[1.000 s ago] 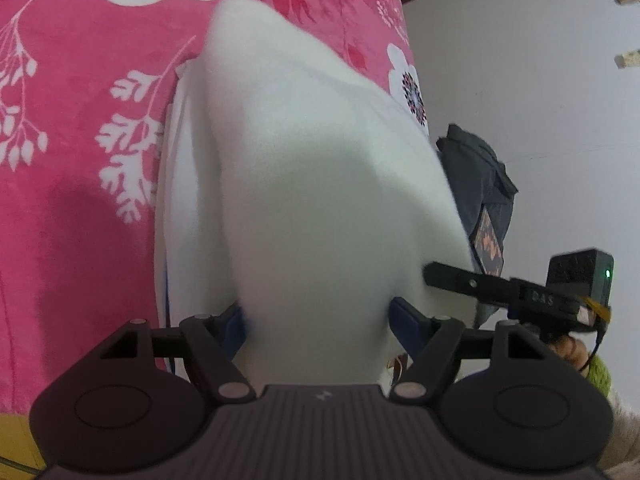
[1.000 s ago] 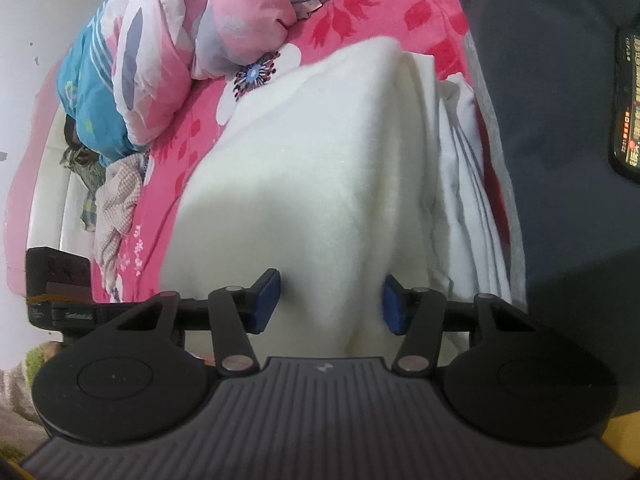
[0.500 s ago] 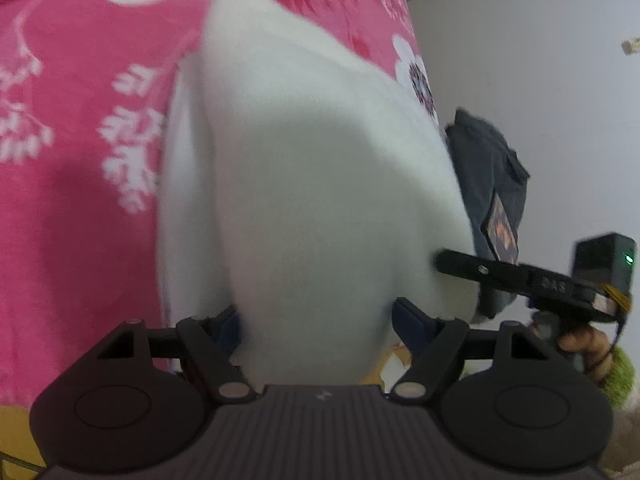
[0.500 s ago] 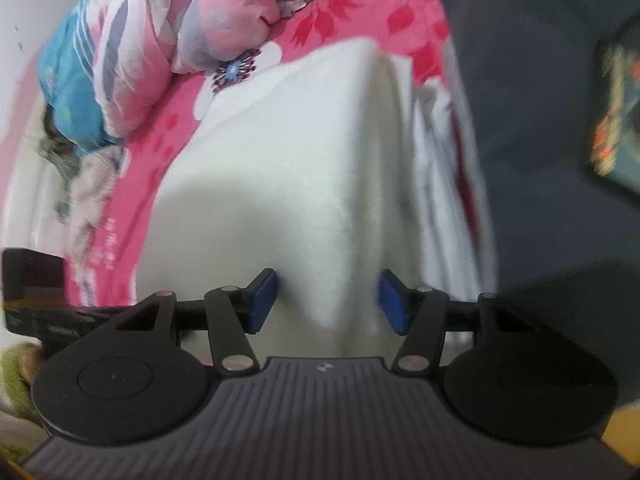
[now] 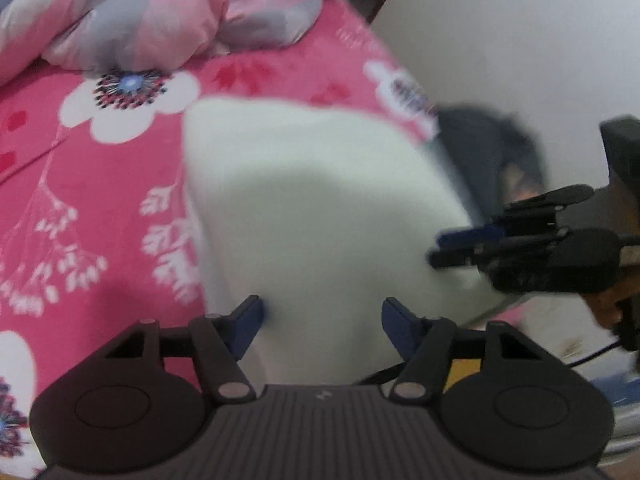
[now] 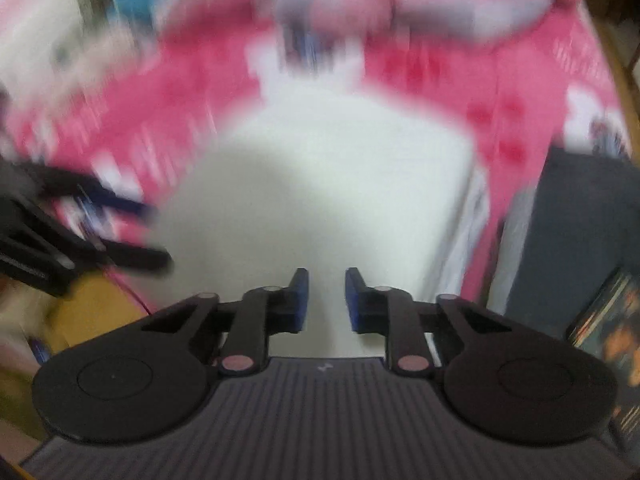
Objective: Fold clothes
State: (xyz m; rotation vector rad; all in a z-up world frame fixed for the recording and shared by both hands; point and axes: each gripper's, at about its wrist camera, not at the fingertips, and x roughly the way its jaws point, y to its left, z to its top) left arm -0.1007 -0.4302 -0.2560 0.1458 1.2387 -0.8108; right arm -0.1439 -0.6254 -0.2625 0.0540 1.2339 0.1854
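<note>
- A pink bedspread printed with white flowers covered the bed, and a rumpled pink and grey quilt lay bunched at its far end; a pale wall stood beyond the bed's right edge.
- A white fleece garment lay on the bedspread, its far edge reaching towards the quilt and its near part rising up to both grippers.
- The left gripper had its blue pads spread wide, one on either side of the white cloth, with clear room between pad and fabric on the right.
- The right gripper held its blue pads close together with a narrow slot between them; white fleece showed through the slot, but whether the pads pinched it could not be told.
- In the left wrist view the right gripper reached in from the right against the garment's edge.
- A dark grey garment lay just beside the white one on its right side, with a coloured print showing at its near end.
- The right wrist view was heavily blurred, especially its far half.
</note>
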